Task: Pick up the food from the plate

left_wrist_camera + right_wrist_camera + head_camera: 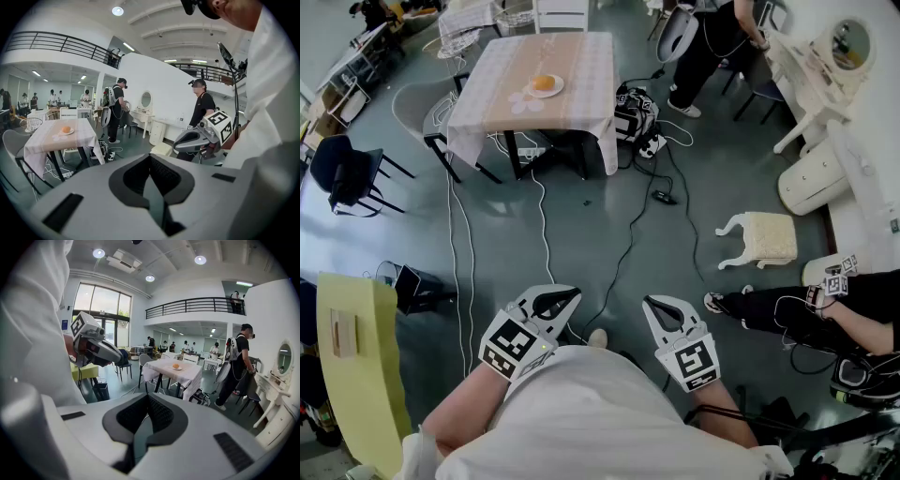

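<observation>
Far ahead, a round orange piece of food [543,82] lies on a small white plate [556,91] on a table with a pale checked cloth [581,56]. It also shows small in the left gripper view as the food [66,129] and in the right gripper view as the food [176,365]. Both grippers hang close to my body, well short of the table. My left gripper [566,299] is shut with nothing in it, its jaws meeting in its own view [150,158]. My right gripper [653,304] is shut and empty too [147,397].
Cables [542,225] trail over the grey floor between me and the table. A tipped cream stool [764,238] lies to the right, near a seated person's leg [764,307]. Another person [712,42] stands right of the table. A yellow table [352,366] and dark chairs [347,178] stand left.
</observation>
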A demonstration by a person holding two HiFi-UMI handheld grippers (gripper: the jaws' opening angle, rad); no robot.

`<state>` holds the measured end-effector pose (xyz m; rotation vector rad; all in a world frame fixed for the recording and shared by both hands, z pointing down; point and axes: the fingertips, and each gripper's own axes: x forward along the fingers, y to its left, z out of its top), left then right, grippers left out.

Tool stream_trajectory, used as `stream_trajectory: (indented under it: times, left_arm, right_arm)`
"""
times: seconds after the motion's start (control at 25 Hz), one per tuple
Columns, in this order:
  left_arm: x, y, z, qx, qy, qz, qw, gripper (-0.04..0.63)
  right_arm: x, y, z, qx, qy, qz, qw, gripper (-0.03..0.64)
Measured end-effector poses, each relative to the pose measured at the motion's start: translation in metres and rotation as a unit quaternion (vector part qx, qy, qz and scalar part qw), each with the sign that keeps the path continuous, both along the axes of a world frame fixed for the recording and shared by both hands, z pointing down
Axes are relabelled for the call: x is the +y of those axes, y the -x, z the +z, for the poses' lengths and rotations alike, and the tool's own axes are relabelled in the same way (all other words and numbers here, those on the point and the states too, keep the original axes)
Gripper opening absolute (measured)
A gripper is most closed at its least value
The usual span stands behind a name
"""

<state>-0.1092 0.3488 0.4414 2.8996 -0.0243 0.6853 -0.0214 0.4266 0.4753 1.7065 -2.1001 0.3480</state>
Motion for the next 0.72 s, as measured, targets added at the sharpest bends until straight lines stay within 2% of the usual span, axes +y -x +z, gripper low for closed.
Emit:
stream_trajectory:
  times: [0.4,0.56,0.72]
  left_arm:
    - [-0.024,-0.004,-0.001,-0.003,0.002,-0.034,0.9994,0.008]
    - [-0.05,-0.008,0.007,-0.001,0.009,-0.038,0.9992,0.008]
    - [-0.088,-0.027,0.011,0.013,0.029,-0.026,0.9992,0.008]
  right_arm:
    - [-0.015,-0.015,0.008,-0.004,0.002,-0.007,1.0,0.012]
    - [-0.04,-0.019,0.013,0.001,0.005,-0.005,1.0,0.012]
    - [-0.081,-0.036,0.009,0.011,0.0,0.009,1.0,0.012]
